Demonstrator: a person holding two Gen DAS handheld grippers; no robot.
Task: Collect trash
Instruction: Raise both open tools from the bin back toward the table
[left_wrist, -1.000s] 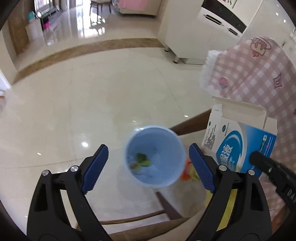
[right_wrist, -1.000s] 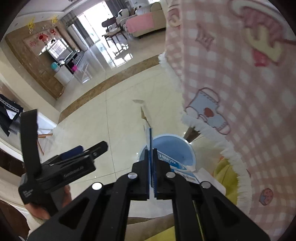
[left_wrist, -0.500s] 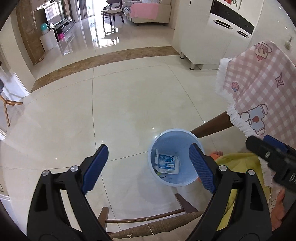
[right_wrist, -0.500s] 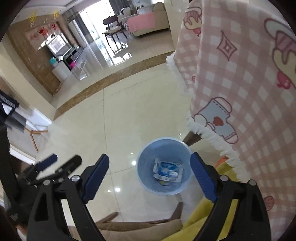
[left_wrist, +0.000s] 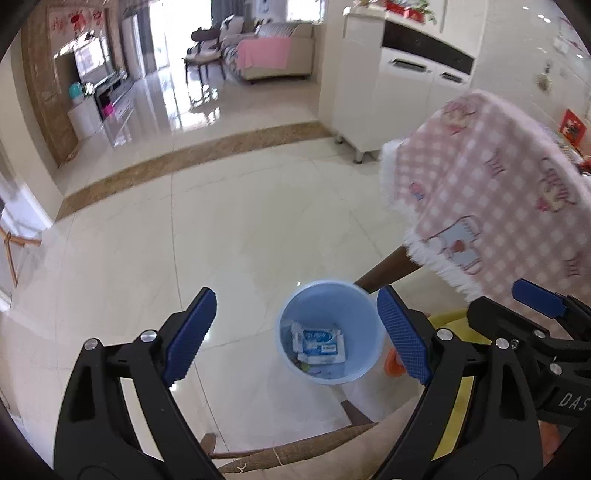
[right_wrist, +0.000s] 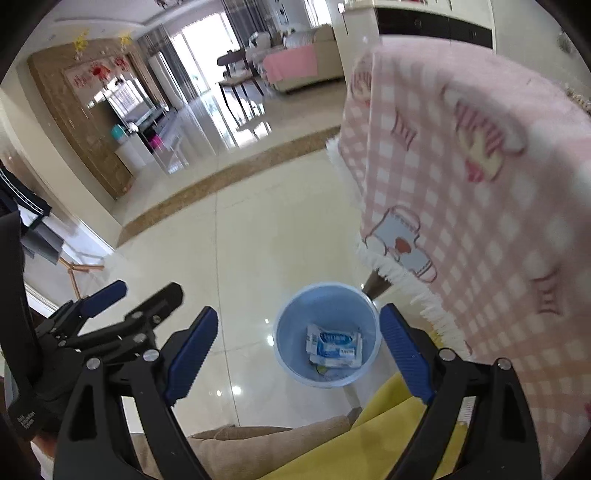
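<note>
Dropped box (right_wrist: 334, 345) now inside bin (right_wrist: 288, 354), beside draped tablecloth (right_wrist: 480, 221).

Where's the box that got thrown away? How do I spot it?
Find the pink checked tablecloth with the white fringe. Below its corner, a round light-blue plastic bin stands on the shiny cream floor. Inside lies the flattened blue-and-white cardboard box, the biggest thing in there.
</note>
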